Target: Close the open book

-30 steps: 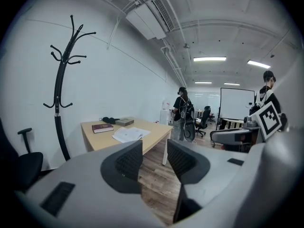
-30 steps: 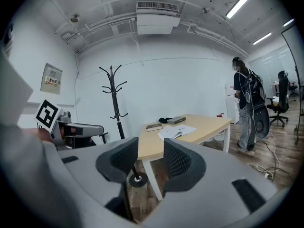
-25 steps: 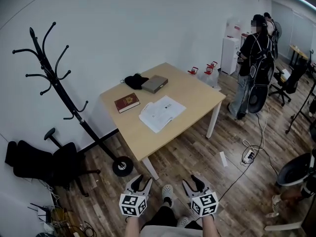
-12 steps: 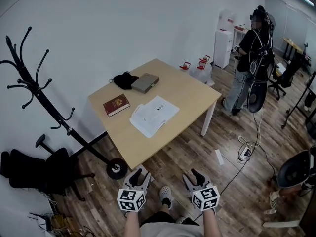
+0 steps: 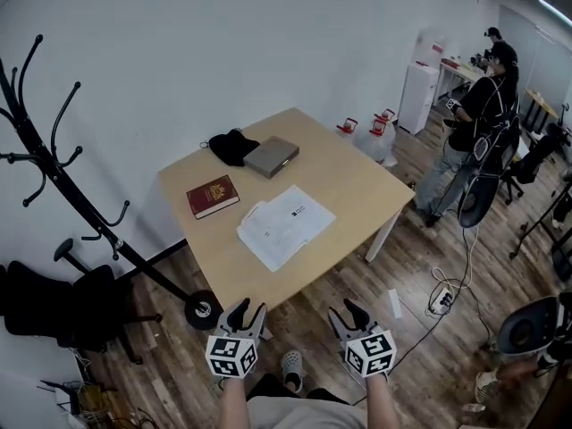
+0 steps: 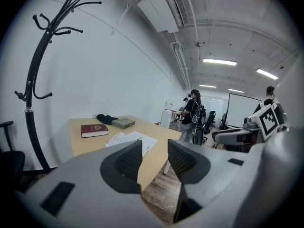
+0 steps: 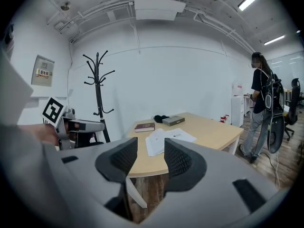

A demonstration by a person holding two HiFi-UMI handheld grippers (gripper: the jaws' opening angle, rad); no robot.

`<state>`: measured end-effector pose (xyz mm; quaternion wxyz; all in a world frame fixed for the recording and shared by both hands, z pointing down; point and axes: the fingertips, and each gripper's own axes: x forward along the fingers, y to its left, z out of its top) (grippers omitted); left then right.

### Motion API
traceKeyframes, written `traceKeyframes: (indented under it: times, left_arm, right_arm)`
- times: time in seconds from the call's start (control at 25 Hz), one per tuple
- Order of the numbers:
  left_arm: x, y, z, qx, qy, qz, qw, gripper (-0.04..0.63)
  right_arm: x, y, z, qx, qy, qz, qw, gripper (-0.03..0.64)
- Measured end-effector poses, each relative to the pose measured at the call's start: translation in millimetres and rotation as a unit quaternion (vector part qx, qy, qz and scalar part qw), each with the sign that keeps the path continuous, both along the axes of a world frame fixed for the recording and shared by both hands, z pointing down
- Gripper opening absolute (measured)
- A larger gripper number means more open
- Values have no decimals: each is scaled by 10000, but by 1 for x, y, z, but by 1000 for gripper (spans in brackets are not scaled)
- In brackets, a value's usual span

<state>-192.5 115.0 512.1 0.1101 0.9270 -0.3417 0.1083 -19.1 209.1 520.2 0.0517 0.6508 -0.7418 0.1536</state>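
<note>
Head view looks down on a light wooden table (image 5: 362, 186) set against a white wall, with the open book (image 5: 286, 226) lying flat near the table's near edge, its white pages spread. Behind it to the left lies a closed dark red book (image 5: 213, 195). Farther back sit a grey box (image 5: 272, 156) and, just beside it, a black cloth item (image 5: 232, 147). The left gripper (image 5: 248, 310) and the right gripper (image 5: 347, 311) are held side by side in front of the table's near corner, well short of the open book and touching nothing. In the left gripper view its jaws stand a moderate way apart with only the table edge and floor seen between them. In the right gripper view the jaws stand likewise parted and empty, and the open book shows beyond them. A black coat rack (image 5: 63, 177) stands left of the table, a black office chair (image 5: 54, 298) sits beside its base, and a person (image 5: 478, 141) stands on the wooden floor at the far right.
</note>
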Motion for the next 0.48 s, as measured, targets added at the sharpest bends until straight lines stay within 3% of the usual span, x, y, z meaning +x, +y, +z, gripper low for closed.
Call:
traceKeyframes:
  times: [0.28,0.48]
  left_arm:
    - [8,-78,2,-81,14,-54,10000,173]
    - [29,-125,2,-82,9,143,9999,173]
  right_arm:
    - [3,-73,5,-87,-1,-119,9999,183]
    - [15,-114,8,-115,-67,61,9999,179]
